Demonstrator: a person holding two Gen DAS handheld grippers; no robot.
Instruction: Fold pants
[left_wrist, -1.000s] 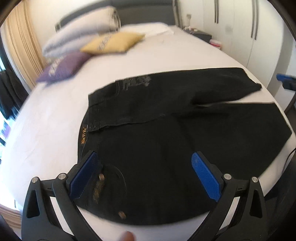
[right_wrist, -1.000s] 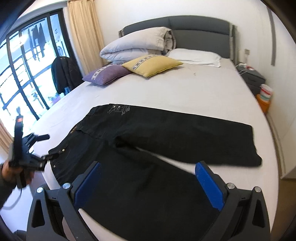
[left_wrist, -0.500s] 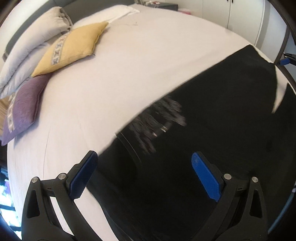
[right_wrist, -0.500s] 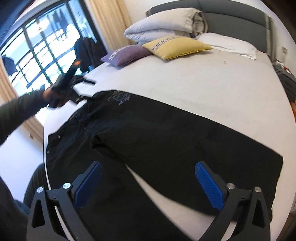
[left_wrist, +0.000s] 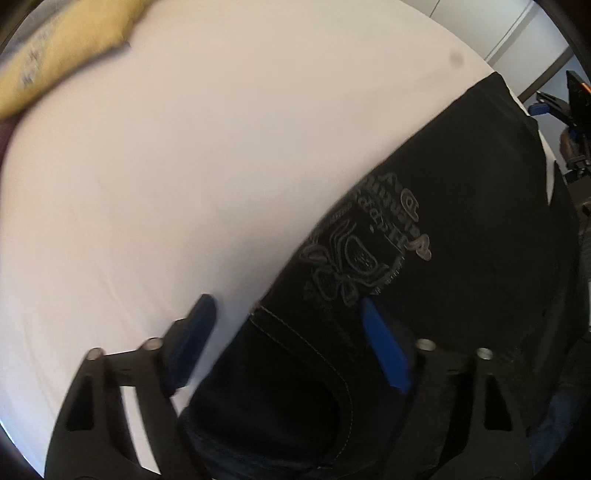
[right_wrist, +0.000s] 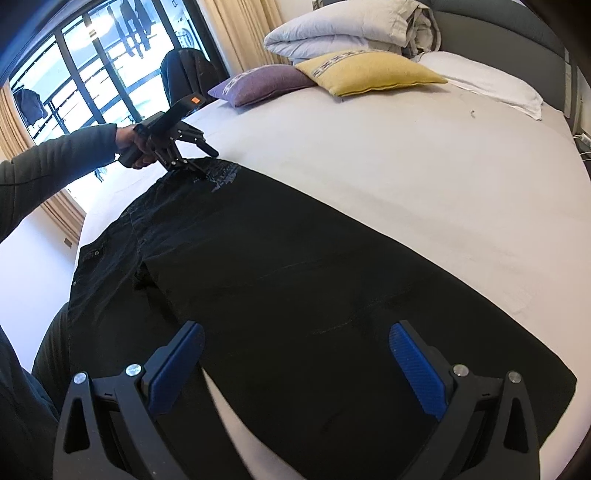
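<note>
Black pants (right_wrist: 295, 280) lie spread flat on the white bed (right_wrist: 406, 155), waist at the left, legs running right. In the left wrist view the pants (left_wrist: 461, 221) show a grey printed emblem near the far waist corner. My left gripper (left_wrist: 284, 314) is open, low over that far waist edge, one finger over the sheet and one over the fabric; it also shows in the right wrist view (right_wrist: 207, 162). My right gripper (right_wrist: 295, 354) is open and empty, hovering above the far leg near its lower part.
A yellow cushion (right_wrist: 369, 72), a purple cushion (right_wrist: 262, 83) and stacked white pillows (right_wrist: 343, 29) sit at the head of the bed. A window (right_wrist: 85, 70) and curtains stand to the left. A bedside table (right_wrist: 583, 144) is at the far right.
My left gripper has swung from the near waist to the far waist corner and dropped close to the fabric. My right gripper has moved closer over the far leg.
</note>
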